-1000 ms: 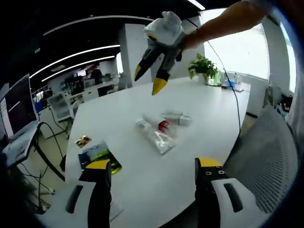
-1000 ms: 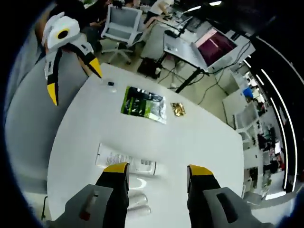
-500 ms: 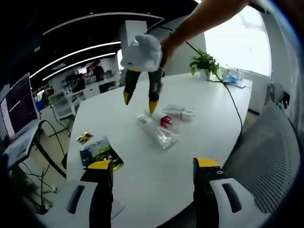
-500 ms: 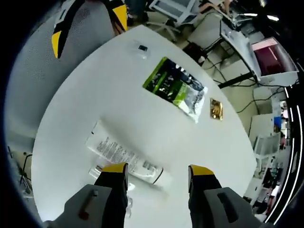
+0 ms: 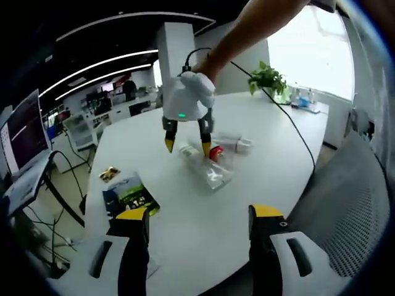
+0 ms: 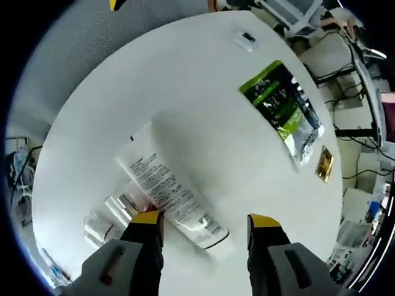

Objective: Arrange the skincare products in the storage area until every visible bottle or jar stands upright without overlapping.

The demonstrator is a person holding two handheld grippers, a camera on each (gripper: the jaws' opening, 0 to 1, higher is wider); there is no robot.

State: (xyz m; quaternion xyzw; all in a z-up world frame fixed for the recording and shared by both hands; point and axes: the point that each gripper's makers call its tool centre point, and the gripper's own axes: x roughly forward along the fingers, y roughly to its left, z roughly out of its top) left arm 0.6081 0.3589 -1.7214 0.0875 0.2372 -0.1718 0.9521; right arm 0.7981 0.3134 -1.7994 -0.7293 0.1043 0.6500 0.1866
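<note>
Several skincare products lie flat in a cluster on the white table (image 5: 259, 135). A long white tube (image 6: 166, 185) with a clear end (image 5: 211, 175) lies there. Next to it are a red-capped item (image 5: 214, 153) and a small white bottle (image 5: 236, 143), and small bottles (image 6: 114, 209) rest beside the tube. My right gripper (image 5: 187, 147) hangs open just above the tube, held by a person's hand; its own jaws (image 6: 205, 221) straddle the tube's lower end. My left gripper (image 5: 197, 216) stays open near the table's edge, holding nothing.
A green packet (image 5: 129, 196) (image 6: 284, 111) and a small gold item (image 5: 109, 174) (image 6: 324, 163) lie apart from the cluster. A grey mesh chair (image 5: 345, 203) stands at the table's edge. A potted plant (image 5: 270, 83) sits at the far end.
The right gripper has come down from high above the table to just over the lying tube, still open. The left gripper has barely moved.
</note>
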